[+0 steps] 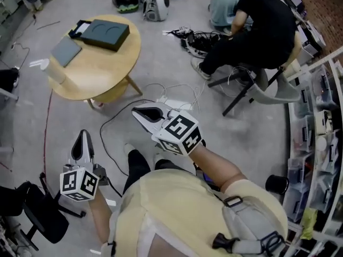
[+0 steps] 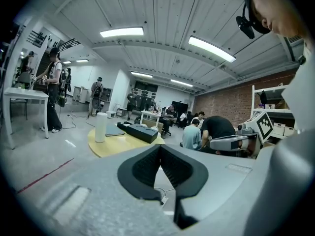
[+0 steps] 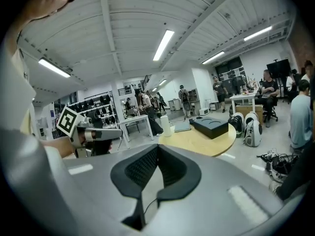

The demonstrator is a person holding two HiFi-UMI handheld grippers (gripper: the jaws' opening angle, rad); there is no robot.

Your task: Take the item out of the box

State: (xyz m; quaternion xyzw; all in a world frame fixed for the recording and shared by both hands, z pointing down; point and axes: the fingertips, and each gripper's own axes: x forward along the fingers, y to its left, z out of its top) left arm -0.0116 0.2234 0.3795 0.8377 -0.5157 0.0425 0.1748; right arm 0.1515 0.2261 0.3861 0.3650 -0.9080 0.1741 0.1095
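A dark flat box (image 1: 104, 33) lies on a round wooden table (image 1: 115, 63) some way ahead of me, on the far left of the floor. The same box (image 2: 142, 132) shows in the left gripper view, and in the right gripper view the box (image 3: 210, 127) has two round dents in its top. Beside it sit a grey flat lid (image 1: 66, 51) and a white cylinder (image 1: 53, 71). My left gripper (image 1: 82, 142) and right gripper (image 1: 147, 113) hang over the floor, well short of the table. Both are shut with nothing between the pads.
A person in black (image 1: 257, 31) sits on a chair at the right, another crouches behind. White cables and a power strip (image 1: 174, 101) lie on the floor ahead. Backpacks (image 1: 155, 4) stand past the table. Shelves (image 1: 316, 127) line the right; a black chair (image 1: 37, 208) is at lower left.
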